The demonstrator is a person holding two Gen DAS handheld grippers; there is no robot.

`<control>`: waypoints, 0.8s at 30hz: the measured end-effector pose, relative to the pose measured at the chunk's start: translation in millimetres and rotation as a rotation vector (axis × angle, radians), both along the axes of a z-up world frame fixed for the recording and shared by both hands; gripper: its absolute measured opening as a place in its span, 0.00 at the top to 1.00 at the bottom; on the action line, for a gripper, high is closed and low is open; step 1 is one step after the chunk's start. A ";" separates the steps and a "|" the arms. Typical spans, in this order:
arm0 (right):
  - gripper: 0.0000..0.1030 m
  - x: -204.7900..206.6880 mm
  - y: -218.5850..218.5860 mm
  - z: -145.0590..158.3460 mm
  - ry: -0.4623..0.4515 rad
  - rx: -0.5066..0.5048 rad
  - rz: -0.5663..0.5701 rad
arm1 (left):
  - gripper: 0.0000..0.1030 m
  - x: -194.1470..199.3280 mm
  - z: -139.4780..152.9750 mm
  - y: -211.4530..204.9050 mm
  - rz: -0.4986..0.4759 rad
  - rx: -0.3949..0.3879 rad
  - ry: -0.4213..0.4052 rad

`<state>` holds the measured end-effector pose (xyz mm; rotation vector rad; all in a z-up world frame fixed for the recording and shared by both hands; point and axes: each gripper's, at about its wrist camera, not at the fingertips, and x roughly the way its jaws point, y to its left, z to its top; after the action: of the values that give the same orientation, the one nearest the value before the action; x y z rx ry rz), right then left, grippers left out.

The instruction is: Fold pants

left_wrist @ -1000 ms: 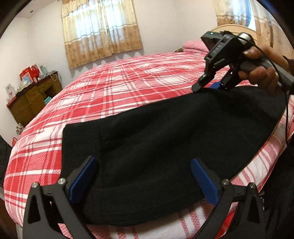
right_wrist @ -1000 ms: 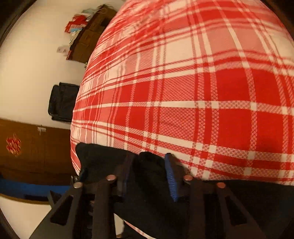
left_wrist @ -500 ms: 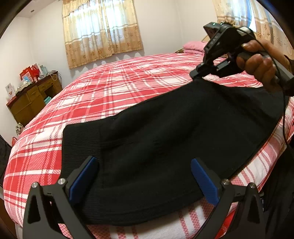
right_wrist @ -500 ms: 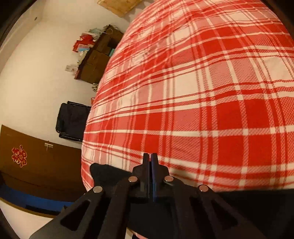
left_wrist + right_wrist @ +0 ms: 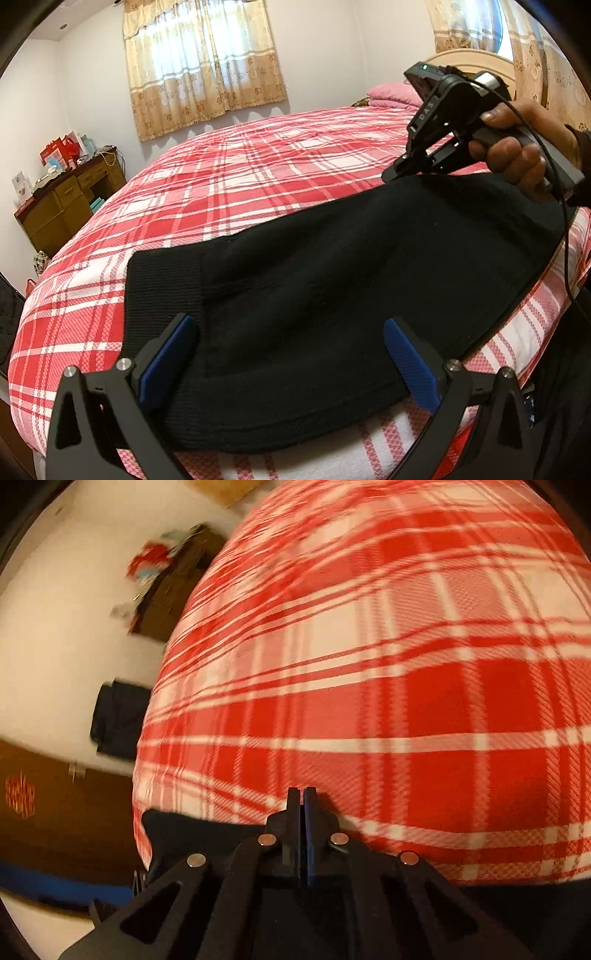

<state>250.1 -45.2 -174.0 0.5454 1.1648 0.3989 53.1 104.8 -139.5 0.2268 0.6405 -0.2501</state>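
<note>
While the left gripper [image 5: 291, 365] waits wide apart over the waistband end, touching nothing, the black pants [image 5: 332, 280] lie across the plaid bed [image 5: 240, 177]; the right gripper [image 5: 397, 171] pinches their far edge, presumably to carry it over for a fold.

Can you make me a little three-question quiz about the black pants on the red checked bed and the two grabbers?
1. True or false: the soft black knit pants lie on the red-and-white plaid bedspread.
2. Which gripper has its jaws wide open over the pants? A) left gripper B) right gripper
3. Fill in: the right gripper's jaws are shut on the far edge of the ____.

Key:
1. True.
2. A. Its blue pads stand far apart.
3. Pants. The right wrist view shows the jaws pressed together.
</note>
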 end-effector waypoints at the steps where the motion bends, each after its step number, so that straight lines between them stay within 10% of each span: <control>1: 0.97 -2.3 0.6 3.8 -0.012 -0.004 0.002 | 0.00 -0.1 1.5 0.9 0.001 -0.007 0.002; 10: 0.86 -68.4 21.4 50.7 -0.207 -0.158 0.122 | 0.00 -2.1 17.8 12.6 0.025 -0.048 0.004; 12: 0.47 -90.0 33.0 52.4 -0.233 -0.164 0.176 | 0.00 -4.3 25.8 22.2 0.048 -0.050 -0.024; 13: 0.42 -100.2 38.7 51.5 -0.244 -0.175 0.197 | 0.00 -4.9 28.7 27.3 0.062 -0.050 -0.036; 24: 0.47 -173.7 65.1 -10.0 -0.206 -0.334 0.334 | 0.00 14.2 6.5 86.2 0.276 -0.095 0.039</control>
<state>76.3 19.9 -184.0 0.0156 1.0943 0.5196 67.4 191.0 -133.0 0.0406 0.6889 -0.0191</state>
